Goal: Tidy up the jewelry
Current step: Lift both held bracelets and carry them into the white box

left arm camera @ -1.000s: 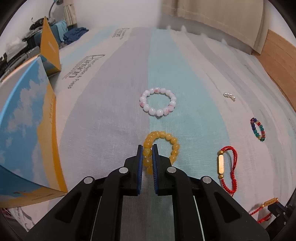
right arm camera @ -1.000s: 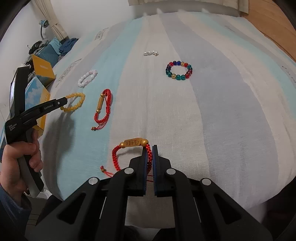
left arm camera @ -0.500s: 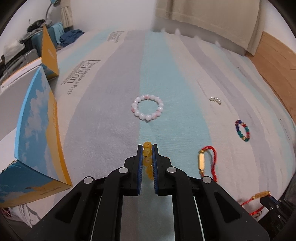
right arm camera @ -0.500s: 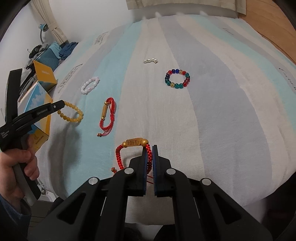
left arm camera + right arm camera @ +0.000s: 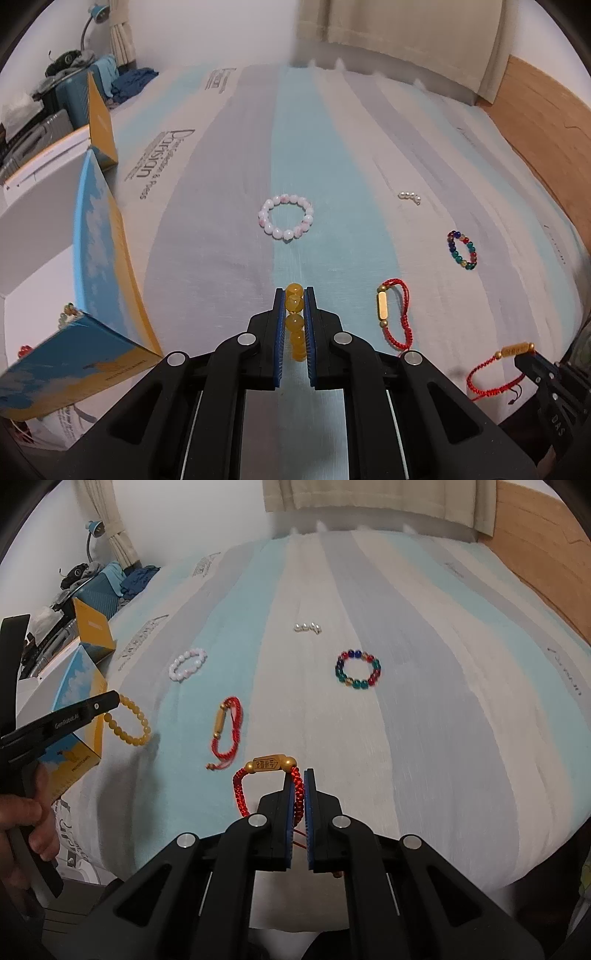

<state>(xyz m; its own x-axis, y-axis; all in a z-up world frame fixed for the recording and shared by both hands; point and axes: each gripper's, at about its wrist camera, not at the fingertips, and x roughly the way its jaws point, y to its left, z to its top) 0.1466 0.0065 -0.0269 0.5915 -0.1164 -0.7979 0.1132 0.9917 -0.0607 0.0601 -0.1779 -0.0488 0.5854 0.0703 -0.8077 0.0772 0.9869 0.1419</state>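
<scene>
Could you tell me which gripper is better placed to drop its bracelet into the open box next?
Left. The left gripper holds the yellow bead bracelet right beside the open box; the right gripper's red cord bracelet is farther away.

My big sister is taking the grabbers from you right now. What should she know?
Left gripper: shut on the yellow bead bracelet, lifted beside the open box.
Right gripper: shut on the red cord bracelet with the engraved gold charm.
Still lying on the striped bedspread: the pink-white bead bracelet, the red cord bracelet with the plain gold tube, the multicolour bead bracelet and a short string of pearls.
The box already shows a few beads at its edge.
Left to do: put both held bracelets away, then collect the other four.
</scene>
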